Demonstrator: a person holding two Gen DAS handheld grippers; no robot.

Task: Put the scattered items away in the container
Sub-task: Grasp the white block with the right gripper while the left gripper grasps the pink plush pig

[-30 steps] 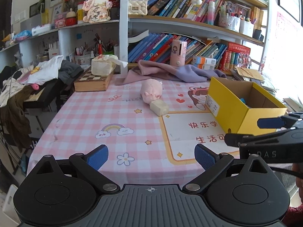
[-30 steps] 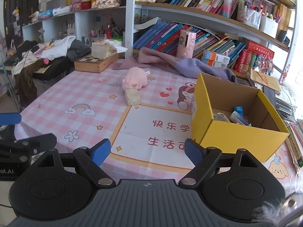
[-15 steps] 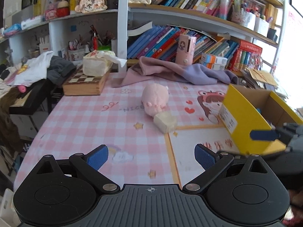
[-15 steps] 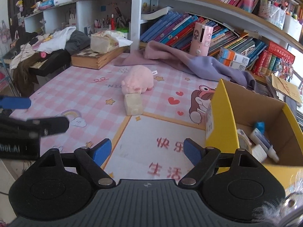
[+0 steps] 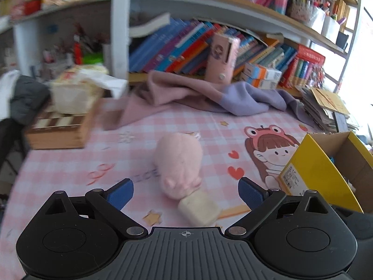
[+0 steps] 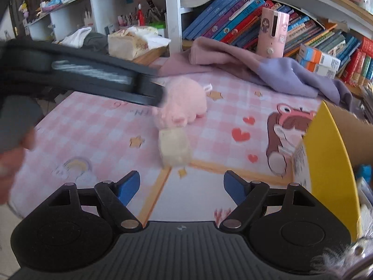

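A pink plush pig (image 5: 178,161) lies on the pink checked tablecloth, with a cream block (image 5: 199,207) touching its snout. My left gripper (image 5: 185,192) is open just short of them, and both show between its blue pads without being touched. In the right wrist view the pig (image 6: 184,105) and block (image 6: 173,147) lie ahead of my right gripper (image 6: 182,186), whose jaws are closing with nothing between them. The yellow cardboard box (image 6: 326,151) stands open at the right, with small items inside. The blurred left gripper body (image 6: 93,74) reaches in to beside the pig.
A pink and lilac cloth (image 5: 209,93) is heaped along the back of the table below the bookshelves. A wooden chessboard box (image 5: 60,128) with a tissue pack on it sits at the back left. A pink cylinder (image 5: 223,58) stands behind the cloth. Papers (image 5: 324,107) are stacked at the right.
Both grippers have moved forward over the table towards the pig and block. The left gripper now crosses the upper left of the right wrist view. The right jaws have narrowed a little.
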